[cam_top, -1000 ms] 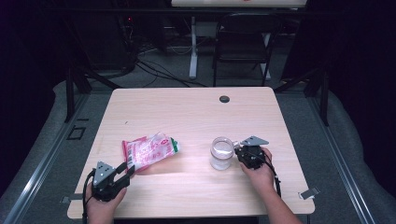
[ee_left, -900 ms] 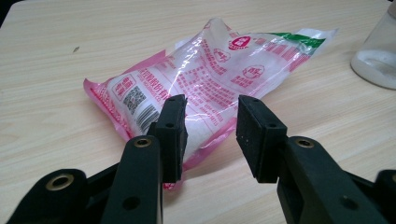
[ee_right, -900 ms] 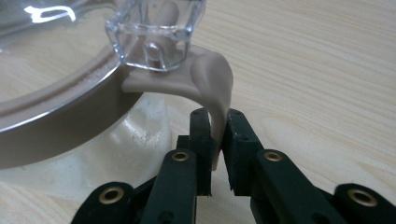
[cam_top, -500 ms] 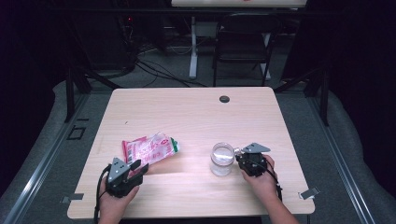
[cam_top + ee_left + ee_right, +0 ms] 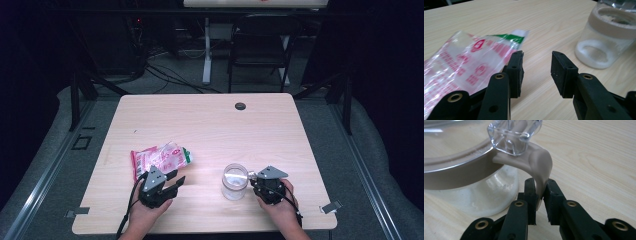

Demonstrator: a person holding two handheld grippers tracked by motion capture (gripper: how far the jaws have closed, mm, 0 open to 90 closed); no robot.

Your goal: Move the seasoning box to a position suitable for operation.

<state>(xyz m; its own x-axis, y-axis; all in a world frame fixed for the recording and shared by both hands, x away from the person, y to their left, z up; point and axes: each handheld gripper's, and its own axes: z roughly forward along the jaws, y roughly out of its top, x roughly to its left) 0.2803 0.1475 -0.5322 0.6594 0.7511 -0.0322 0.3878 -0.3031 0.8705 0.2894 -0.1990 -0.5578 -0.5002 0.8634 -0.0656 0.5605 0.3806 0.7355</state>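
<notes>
While the plastic bag [image 5: 159, 159] lies flat on the bench [image 5: 210, 125] at the near left, its long axis running left to right with the green-trimmed end toward the middle, the left gripper [image 5: 176, 181] sits just on the person's side of it. In the left gripper view its jaws stand partly open with bare wood between them, and the bag [image 5: 466, 67] lies off to the left of the left jaw, touching or just behind it; nothing is gripped. The bag's nearer edge is thus a short sideways reach away, and this hand is by far the nearer one to it.

Further right stands the clear jar [image 5: 235, 181], upright, with a tan band round its mouth and what looks like a little white residue inside. It is well apart from the bag and sits ahead and to the right of the left gripper's jaws.

At the far right, the right gripper [image 5: 252, 176] meets the jar from its right side. In the right gripper view its jaws are nearly closed around the tan strap [image 5: 540, 172] that curves down from the clear lid latch [image 5: 511, 135]; they have just been opening a little, yet the strap is between the pads and appears pinched. Any move on the jar likely turns on that strap.
</notes>
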